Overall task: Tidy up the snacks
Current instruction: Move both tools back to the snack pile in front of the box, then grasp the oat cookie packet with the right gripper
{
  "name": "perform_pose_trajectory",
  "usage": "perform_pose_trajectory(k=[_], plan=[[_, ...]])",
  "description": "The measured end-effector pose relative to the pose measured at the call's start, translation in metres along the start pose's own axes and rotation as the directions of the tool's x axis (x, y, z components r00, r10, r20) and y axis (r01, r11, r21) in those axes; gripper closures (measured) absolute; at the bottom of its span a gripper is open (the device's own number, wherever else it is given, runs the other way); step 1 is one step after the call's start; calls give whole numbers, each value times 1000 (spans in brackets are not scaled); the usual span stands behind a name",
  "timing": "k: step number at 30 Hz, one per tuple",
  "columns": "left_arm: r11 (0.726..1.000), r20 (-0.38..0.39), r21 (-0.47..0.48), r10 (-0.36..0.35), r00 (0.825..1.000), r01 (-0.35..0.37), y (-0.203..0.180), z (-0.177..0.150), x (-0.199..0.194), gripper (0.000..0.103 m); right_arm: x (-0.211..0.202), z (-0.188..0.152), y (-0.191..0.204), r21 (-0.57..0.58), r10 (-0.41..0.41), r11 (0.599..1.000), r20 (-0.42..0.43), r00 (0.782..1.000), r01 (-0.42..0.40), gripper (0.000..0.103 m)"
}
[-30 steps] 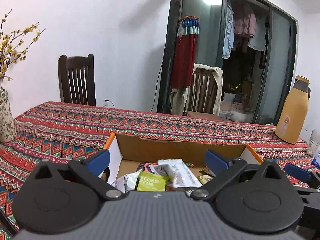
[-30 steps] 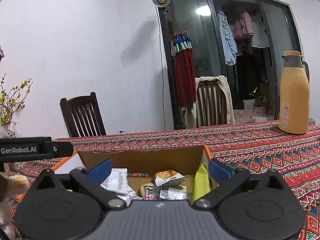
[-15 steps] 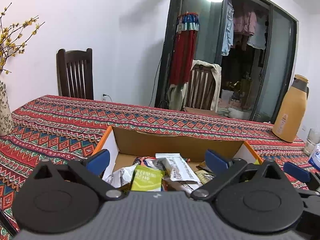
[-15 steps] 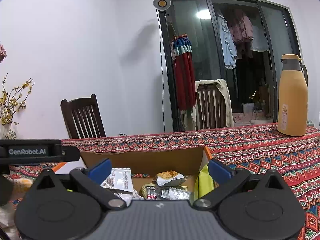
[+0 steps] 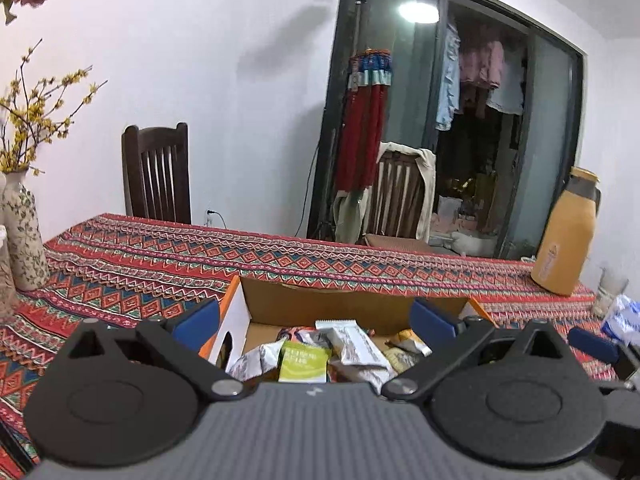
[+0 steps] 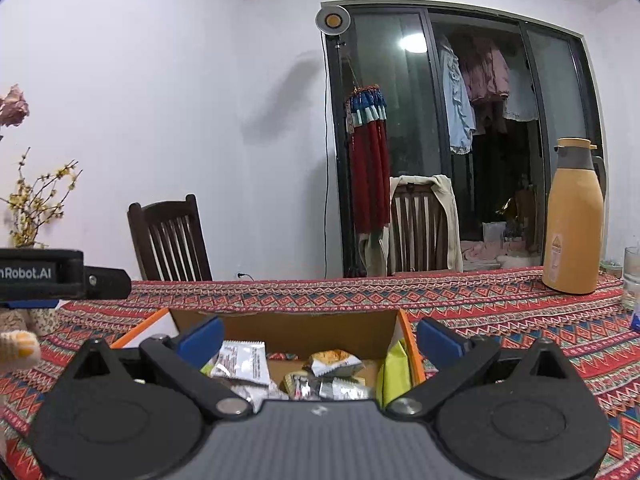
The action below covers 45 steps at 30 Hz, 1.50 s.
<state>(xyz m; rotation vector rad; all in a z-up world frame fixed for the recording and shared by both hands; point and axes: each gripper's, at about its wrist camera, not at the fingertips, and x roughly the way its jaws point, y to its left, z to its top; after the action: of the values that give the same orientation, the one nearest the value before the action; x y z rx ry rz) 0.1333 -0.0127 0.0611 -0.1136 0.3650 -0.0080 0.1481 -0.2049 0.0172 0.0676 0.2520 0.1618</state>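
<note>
White walls and a dark-framed sliding glass door back a long table under a woven tablecloth (image 5: 168,264) of red, teal and orange zigzag bands. One open cardboard box (image 5: 344,306) sits on that cloth and serves as the landmark: plain brown card inside, orange along its edges, one white side panel. Inside the box lie the snacks, loosely heaped: one flat lime-green packet (image 5: 302,366), one long white printed wrapper (image 5: 354,346) just to the right of it, one crinkled silver pouch (image 5: 256,360) to its left. The right wrist view shows another white foil sachet (image 6: 242,362), one small pouch printed with a pastry (image 6: 334,361), two shiny silver wrappers (image 6: 324,388) and one yellow-green bag (image 6: 394,372) standing upright against the box's right wall. The exact total cannot be told.

Left gripper (image 5: 316,318) hangs over the near edge of the box, its two blue-padded fingers spread wide with nothing between them. Right gripper (image 6: 320,336) sits likewise over the box, fingers parted and empty.

Beyond the box stand two dark slatted wooden chairs (image 5: 156,172), one of them draped with a pale cloth. Far right of the box stands one smooth orange-tan thermos jug (image 6: 574,220) with a grey collar, and one clear glass (image 6: 631,276) beside it. Far left of the box stands one floral ceramic vase (image 5: 24,232) holding thin yellow-blossomed twigs.
</note>
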Motion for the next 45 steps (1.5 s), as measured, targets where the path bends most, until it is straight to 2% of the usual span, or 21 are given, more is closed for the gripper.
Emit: perform_pose_trajectory(k=[7, 17, 21, 27, 37, 45], plan=[[1000, -9, 29, -1, 1000, 1, 10, -18, -20, 0, -39, -11, -7, -9, -26, 1000, -9, 1000, 26, 0], [999, -93, 40, 37, 995, -34, 36, -53, -18, 0, -66, -51, -29, -5, -95, 995, -108, 990, 95, 0], [998, -104, 45, 40, 994, -35, 39, -65, -11, 0, -65, -63, -38, 14, -122, 992, -143, 982, 125, 0], [997, -106, 56, 53, 993, -48, 38, -81, -2, 0, -56, -73, -40, 18, -123, 992, -168, 978, 128, 0], [999, -137, 18, 29, 990, -27, 45, -84, 5, 0, -35, -83, -41, 14, -139, 989, -231, 963, 146, 0], [1000, -120, 12, 25, 992, -24, 47, -85, 3, 0, -30, -85, -39, 1, -151, 988, -257, 955, 157, 0]])
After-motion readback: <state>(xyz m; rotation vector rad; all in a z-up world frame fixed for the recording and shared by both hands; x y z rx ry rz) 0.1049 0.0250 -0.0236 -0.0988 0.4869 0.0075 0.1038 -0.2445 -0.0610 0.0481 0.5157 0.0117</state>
